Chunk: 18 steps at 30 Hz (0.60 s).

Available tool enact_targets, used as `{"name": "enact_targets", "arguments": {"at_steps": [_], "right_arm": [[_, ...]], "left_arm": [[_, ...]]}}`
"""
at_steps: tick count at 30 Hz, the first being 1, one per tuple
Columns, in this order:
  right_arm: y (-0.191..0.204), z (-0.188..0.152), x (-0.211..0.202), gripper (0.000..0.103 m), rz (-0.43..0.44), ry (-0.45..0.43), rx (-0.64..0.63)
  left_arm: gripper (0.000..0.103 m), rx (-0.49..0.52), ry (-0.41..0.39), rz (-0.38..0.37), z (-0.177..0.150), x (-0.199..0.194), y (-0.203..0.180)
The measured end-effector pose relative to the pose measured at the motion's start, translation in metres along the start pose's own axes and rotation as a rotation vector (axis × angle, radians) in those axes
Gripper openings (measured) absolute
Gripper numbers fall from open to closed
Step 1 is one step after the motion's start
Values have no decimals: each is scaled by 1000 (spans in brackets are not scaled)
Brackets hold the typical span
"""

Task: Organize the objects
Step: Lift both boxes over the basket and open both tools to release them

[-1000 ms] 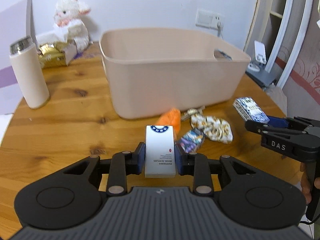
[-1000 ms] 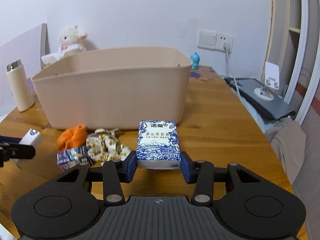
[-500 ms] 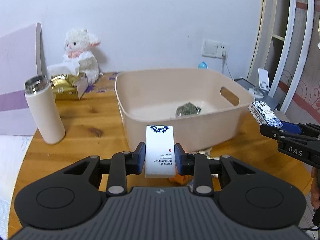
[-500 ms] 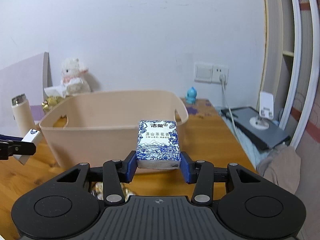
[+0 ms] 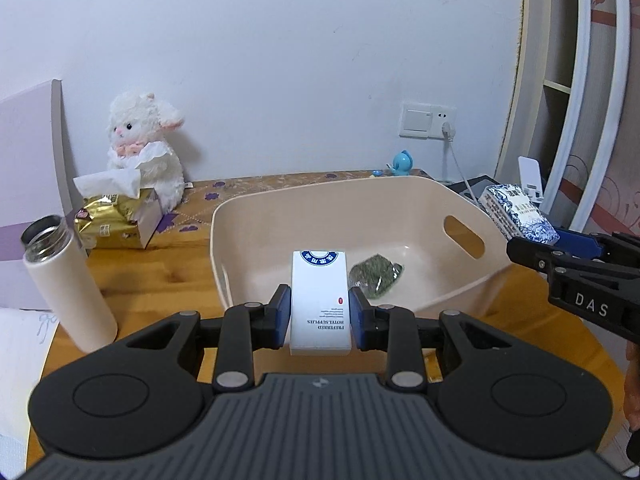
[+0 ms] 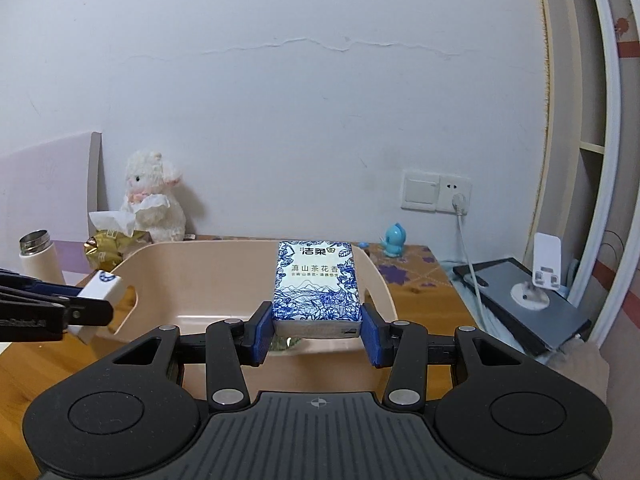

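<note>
White plaster wall, cracked near the top, backs your wooden table, with a double switch and socket plate on its right side. Your left gripper is clamped on a white box with a blue round emblem and small printed text, held upright between the blue pads above the near rim of the beige tub. Your right gripper is closed on a blue-and-white patterned tissue pack, also held over the tub's near edge; from the left wrist view that pack sits just outside the tub's right wall, by the handle cutout. Inside the tub lies one small greenish packet; what it contains is hard to make out. Left of the tub stands a cream flask with a bare steel neck, well apart from it. Behind the flask sits a gold tissue packet with a sheet pulled up, and a white plush lamb leans against the wall. A little blue figurine stands at the table's back edge.
</note>
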State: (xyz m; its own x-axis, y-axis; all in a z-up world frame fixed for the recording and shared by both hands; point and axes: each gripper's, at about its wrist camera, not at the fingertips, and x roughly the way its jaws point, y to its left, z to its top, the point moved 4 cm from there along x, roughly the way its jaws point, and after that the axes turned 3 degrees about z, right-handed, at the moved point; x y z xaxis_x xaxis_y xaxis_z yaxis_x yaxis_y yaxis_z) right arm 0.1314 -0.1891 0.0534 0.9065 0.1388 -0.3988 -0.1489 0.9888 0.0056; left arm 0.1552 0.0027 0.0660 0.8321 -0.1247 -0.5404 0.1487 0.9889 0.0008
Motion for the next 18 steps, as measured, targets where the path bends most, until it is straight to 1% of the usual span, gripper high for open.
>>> {"name": "enact_targets", "arguments": {"at_steps": [4,6,9,18], "right_arm": [[5,6,17,42,5,4,-12],[7,8,27,42,6,11,-19],[10,11,41,42,7,26,-26],[13,0,86,42,8,126,-38]], "left_arm": [[33,4,12,15,10,26,0],[33,-1,27,32,13,42,2],[33,8,55,36,16,63,3],[33,56,149,49,8,111,-1]]}}
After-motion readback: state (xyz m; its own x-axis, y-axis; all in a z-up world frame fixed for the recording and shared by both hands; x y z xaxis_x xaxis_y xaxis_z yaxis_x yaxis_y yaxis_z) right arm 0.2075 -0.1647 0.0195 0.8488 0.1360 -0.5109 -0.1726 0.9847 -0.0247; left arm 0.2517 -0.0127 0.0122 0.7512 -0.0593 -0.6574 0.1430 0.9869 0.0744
